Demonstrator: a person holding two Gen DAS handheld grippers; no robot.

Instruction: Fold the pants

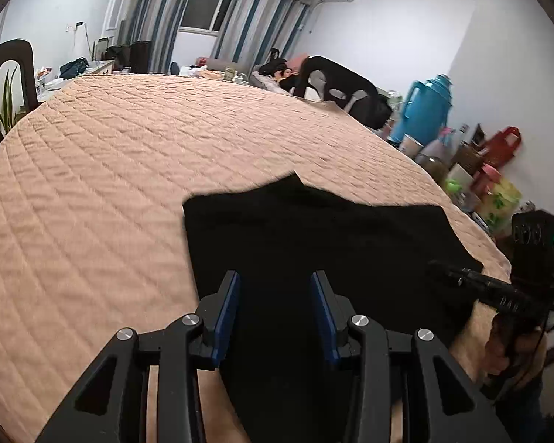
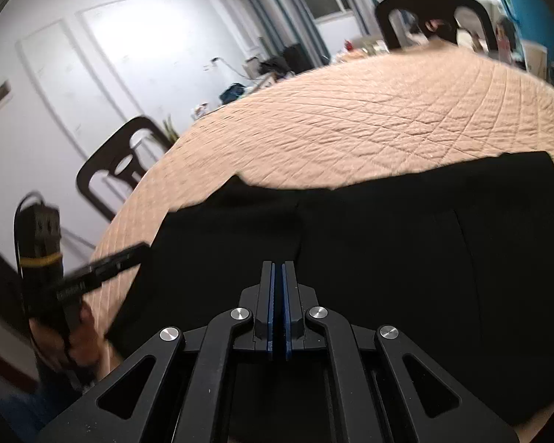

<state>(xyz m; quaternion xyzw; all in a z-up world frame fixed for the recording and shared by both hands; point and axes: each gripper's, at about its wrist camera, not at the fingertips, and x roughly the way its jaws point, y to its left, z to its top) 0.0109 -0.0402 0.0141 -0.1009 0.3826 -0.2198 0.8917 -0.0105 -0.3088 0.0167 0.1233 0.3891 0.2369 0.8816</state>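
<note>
You are holding the left gripper (image 1: pixel 275 277) low over the black pants (image 1: pixel 314 236), its blue-padded fingers (image 1: pixel 231 295) standing wide apart with dark cloth showing in the gap and nothing between them. The pants are lying folded and fairly flat on the peach quilted counter (image 1: pixel 110 170), filling the left wrist view from 6 o'clock toward 3 o'clock, their far edge rising to a small peak near the middle of that view. In your right hand, the right gripper (image 2: pixel 278 269) is sitting over the same dark cloth at 6 o'clock of its own view, its fingers (image 2: pixel 266 288) pressed almost together with only a thin slit between the pads; whether any cloth is being pinched there cannot be told. Each tool is showing in the other's camera: the right gripper (image 1: pixel 461 277) is reaching in from 4 o'clock, its tip at the pants' near right edge, while the left gripper (image 2: pixel 103 265) is coming in at 8 o'clock, its tip at the cloth's left edge. Beyond the counter, a dark chair (image 1: pixel 336 81) is standing at 1 o'clock of the left wrist view, a blue thermos jug (image 1: pixel 424 107) at 2 o'clock among blurred clutter, and striped curtains (image 1: pixel 155 11) are framing the window at 12 o'clock.
</note>
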